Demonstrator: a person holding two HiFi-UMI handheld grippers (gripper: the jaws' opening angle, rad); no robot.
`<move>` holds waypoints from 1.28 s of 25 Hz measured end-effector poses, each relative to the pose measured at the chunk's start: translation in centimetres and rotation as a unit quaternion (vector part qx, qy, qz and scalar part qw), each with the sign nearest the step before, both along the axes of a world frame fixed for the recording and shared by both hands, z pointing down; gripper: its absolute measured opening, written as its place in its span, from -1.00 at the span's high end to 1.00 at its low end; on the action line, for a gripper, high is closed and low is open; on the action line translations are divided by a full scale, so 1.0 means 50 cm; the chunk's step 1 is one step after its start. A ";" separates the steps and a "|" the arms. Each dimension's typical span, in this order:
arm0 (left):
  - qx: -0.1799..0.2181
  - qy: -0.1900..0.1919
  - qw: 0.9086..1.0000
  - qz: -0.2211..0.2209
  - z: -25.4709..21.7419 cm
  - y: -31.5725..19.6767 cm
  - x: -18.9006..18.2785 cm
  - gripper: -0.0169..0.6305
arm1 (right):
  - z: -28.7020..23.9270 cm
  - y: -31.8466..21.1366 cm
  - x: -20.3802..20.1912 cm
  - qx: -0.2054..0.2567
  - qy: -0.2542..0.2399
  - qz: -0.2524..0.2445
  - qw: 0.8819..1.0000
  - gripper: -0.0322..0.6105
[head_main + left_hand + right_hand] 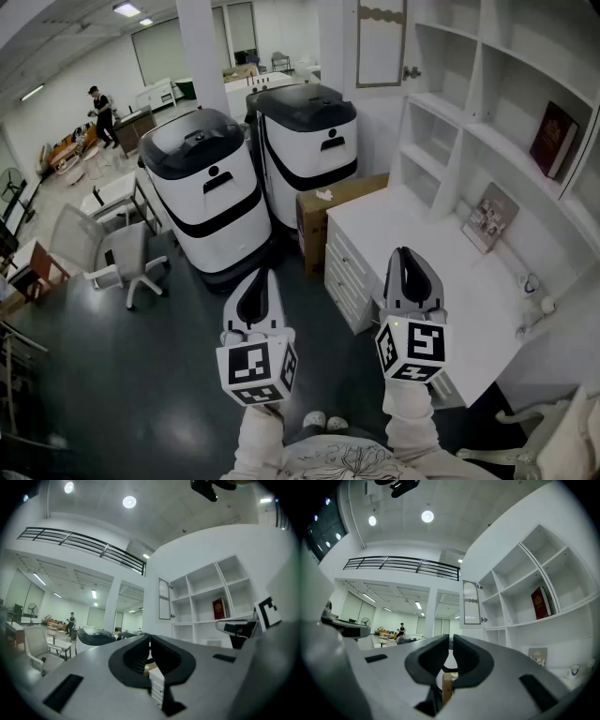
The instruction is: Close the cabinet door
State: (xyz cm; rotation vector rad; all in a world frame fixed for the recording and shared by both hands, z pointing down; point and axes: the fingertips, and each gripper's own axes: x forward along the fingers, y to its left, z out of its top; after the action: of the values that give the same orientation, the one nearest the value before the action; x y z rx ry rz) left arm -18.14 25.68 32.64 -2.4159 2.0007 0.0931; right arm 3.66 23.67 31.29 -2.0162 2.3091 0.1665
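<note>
grey-black jaws of left gripper (255, 286) and right gripper (406, 258) all but pressed together, gripping nothing. beyond, at 12 o'clock above the white desk (398, 225), cabinet door (382, 42) standing open, small knob (411, 72) at its 4 o'clock edge. judged light, rigid, free-swinging; best pushed on the panel beside the knob.

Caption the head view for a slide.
Left gripper and right gripper, shut and empty, face a white desk and shelving; the cabinet door stands open.
</note>
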 end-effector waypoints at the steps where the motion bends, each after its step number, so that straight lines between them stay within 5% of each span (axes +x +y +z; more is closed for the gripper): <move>1: 0.001 0.000 1.000 -0.002 -0.001 -0.001 -0.005 0.91 | 0.002 -0.002 -0.002 -0.001 0.001 0.000 1.000 0.82; 32: -0.010 -0.008 1.000 0.000 0.025 -0.152 -0.111 0.91 | 0.012 -0.139 -0.063 0.000 -0.016 0.020 1.000 0.82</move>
State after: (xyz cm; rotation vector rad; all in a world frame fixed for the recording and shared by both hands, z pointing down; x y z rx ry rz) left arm -23.69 18.06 33.87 -2.4198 2.0058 0.0526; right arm 0.51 16.70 31.88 -2.0511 2.2516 0.1348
